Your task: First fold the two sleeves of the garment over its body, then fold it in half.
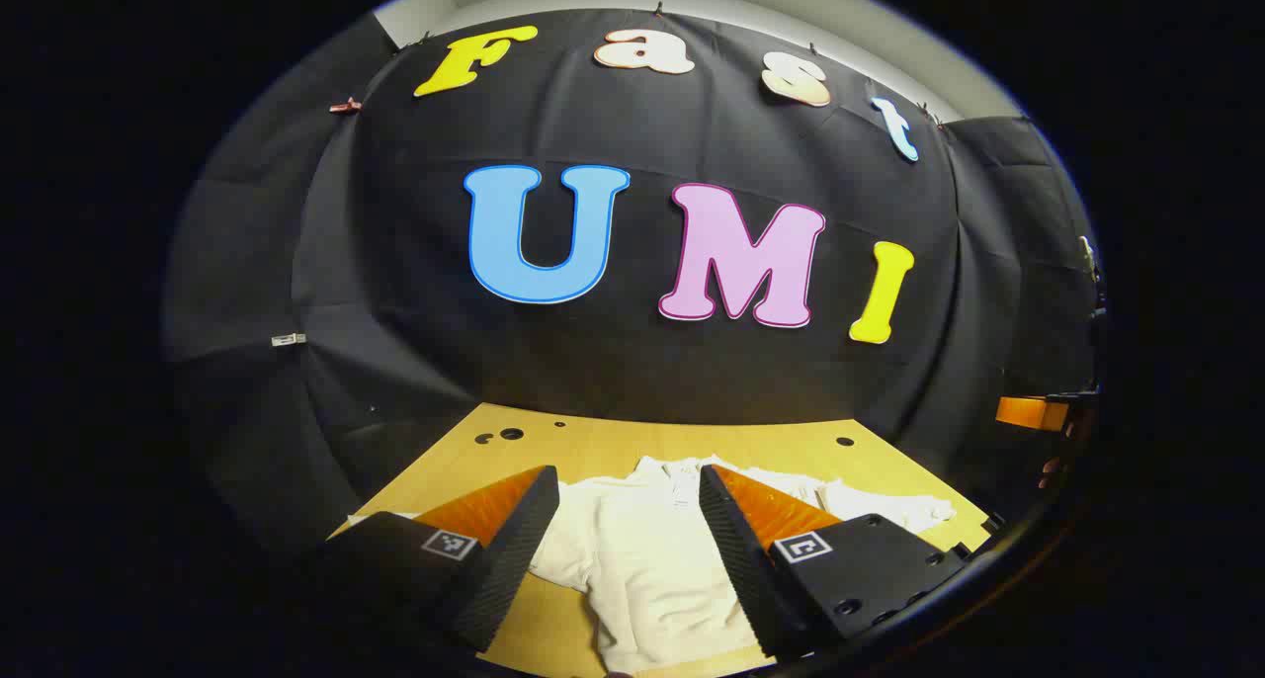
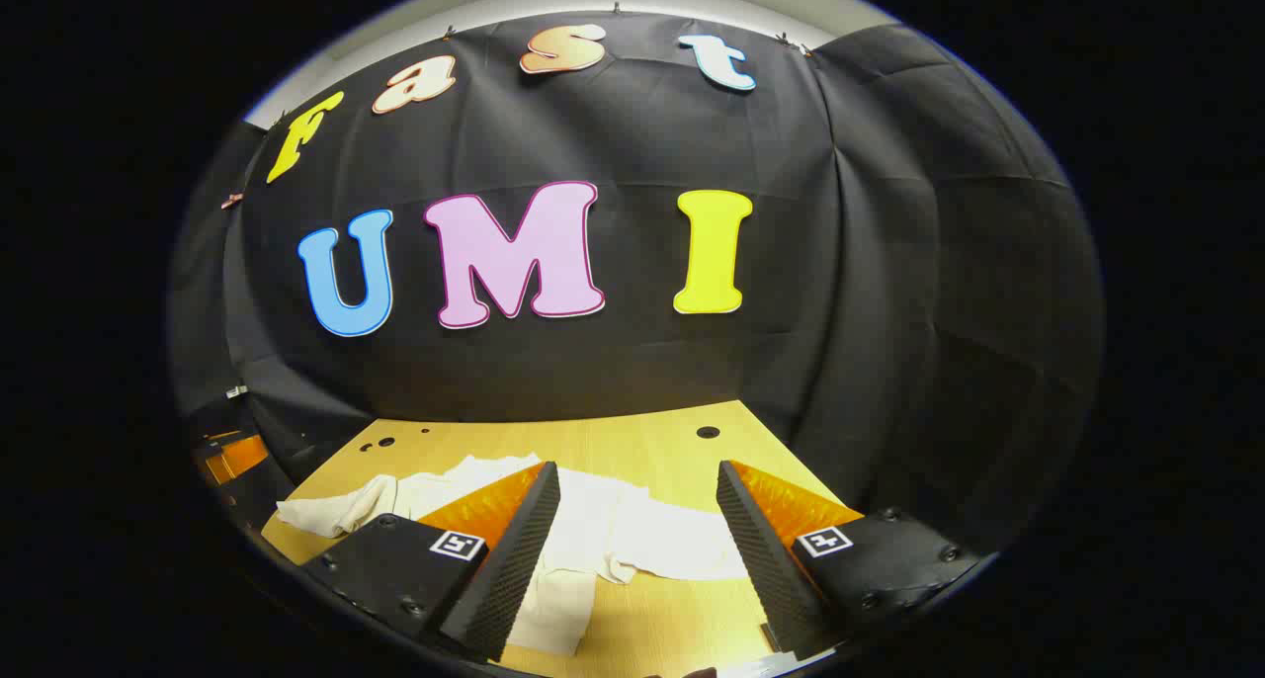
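The garment (image 1: 642, 559) lay flat on the counter (image 1: 593, 441), sleeves outspread, below both released tools: left tool (image 1: 630, 550), right tool (image 2: 637, 550).

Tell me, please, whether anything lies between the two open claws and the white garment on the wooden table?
Nothing visible does. The white cloth garment lies spread on the light wooden table, right below the left claw. The right claw also hangs open over it, with bare tabletop around.
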